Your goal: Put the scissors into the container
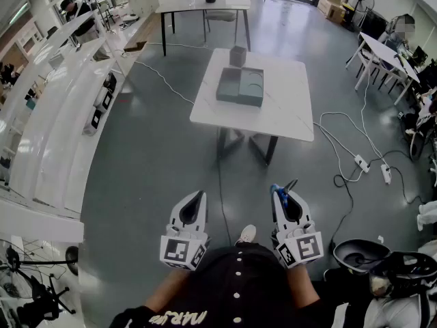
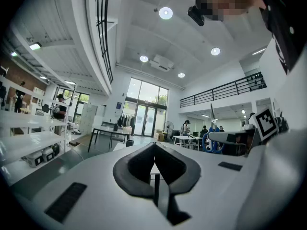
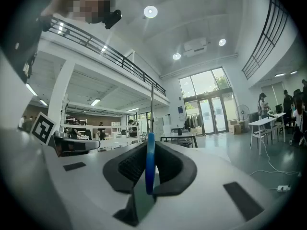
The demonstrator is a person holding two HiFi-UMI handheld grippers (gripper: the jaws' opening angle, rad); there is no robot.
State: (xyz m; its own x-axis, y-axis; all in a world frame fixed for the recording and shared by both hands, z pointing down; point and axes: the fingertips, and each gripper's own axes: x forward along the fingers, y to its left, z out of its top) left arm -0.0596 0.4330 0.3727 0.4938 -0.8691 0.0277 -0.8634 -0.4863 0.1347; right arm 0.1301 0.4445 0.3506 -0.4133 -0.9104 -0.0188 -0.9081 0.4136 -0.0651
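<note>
The blue-handled metal scissors (image 3: 150, 162) are clamped edge-on in the right hand-held gripper (image 1: 281, 195), well short of the grey-green rectangular plastic container (image 1: 240, 87) on the white worktop (image 1: 287, 118). The left hand-held gripper (image 1: 199, 198) is closed and empty. A firm, level grip should be held until the container is reached.

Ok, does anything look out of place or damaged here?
Nothing stands out. The right claw is shut on the blue-handled scissors, the container sits flat on the table ahead, and nothing is spilled or broken.
</note>
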